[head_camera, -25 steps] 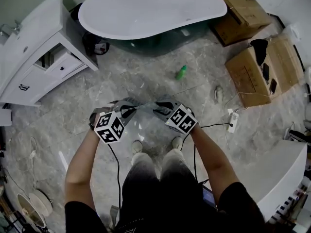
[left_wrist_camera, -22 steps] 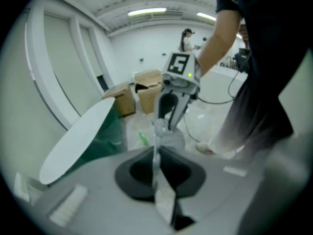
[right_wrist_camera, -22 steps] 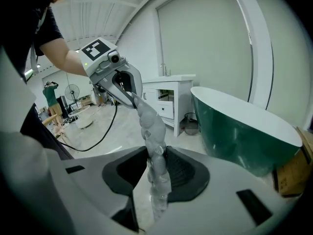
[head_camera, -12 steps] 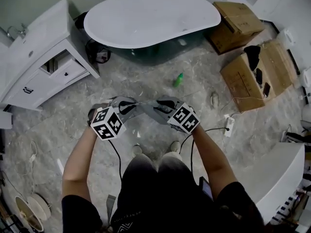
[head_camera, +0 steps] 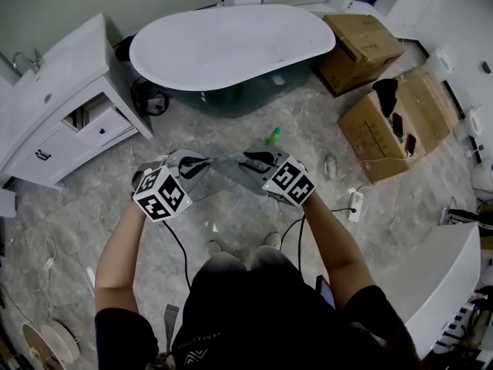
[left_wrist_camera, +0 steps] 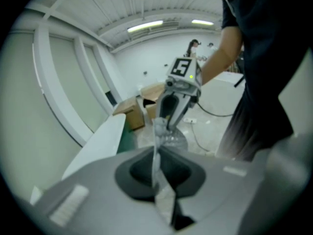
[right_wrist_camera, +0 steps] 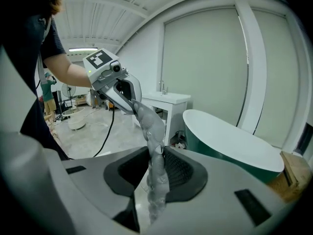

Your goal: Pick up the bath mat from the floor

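The bath mat (head_camera: 225,174) is a clear, bumpy sheet held off the floor and stretched between both grippers in front of the person. My left gripper (head_camera: 192,165) is shut on one end; in the left gripper view the mat (left_wrist_camera: 157,153) runs pinched between its jaws toward the right gripper (left_wrist_camera: 165,124). My right gripper (head_camera: 251,160) has the other end between its jaws, which are closing and press on it. From there the mat (right_wrist_camera: 151,126) runs up to the left gripper (right_wrist_camera: 130,101).
A white bathtub (head_camera: 231,45) stands ahead and a white vanity cabinet (head_camera: 65,110) at the left. A green bottle (head_camera: 273,136) lies on the marble floor. Cardboard boxes (head_camera: 385,126) sit at the right, with a power strip (head_camera: 354,204) and cables near them.
Both grippers have moved forward and up with the mat. The sheet that hung down over the feet is now drawn up between the grippers.
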Demonstrator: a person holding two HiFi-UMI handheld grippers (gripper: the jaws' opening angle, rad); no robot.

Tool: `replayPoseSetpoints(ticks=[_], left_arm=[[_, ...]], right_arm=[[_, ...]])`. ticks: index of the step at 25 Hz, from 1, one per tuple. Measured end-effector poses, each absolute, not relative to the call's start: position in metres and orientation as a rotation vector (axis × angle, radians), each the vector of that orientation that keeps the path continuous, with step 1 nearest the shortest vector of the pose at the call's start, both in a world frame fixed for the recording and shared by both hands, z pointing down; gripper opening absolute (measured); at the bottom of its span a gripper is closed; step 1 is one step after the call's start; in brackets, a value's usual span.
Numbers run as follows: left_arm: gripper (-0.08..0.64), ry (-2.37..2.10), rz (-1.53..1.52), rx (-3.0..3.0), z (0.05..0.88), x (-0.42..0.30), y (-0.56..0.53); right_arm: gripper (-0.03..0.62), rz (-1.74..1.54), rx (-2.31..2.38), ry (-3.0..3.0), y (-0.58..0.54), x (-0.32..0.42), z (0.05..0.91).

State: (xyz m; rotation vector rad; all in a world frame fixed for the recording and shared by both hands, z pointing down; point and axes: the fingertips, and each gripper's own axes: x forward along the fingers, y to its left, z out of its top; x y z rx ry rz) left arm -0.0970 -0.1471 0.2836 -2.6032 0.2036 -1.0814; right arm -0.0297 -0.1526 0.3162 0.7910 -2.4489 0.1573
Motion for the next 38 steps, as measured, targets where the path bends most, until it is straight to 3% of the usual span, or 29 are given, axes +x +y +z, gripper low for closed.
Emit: replayPoseSetpoints(ticks=[38], left_arm=[[0.020,0.390,-0.892,-2.624,0.223,-0.084,-0.126]], right_arm=[[0.057,0.060,0.958,-2.458,-0.130,-0.019,0.251]])
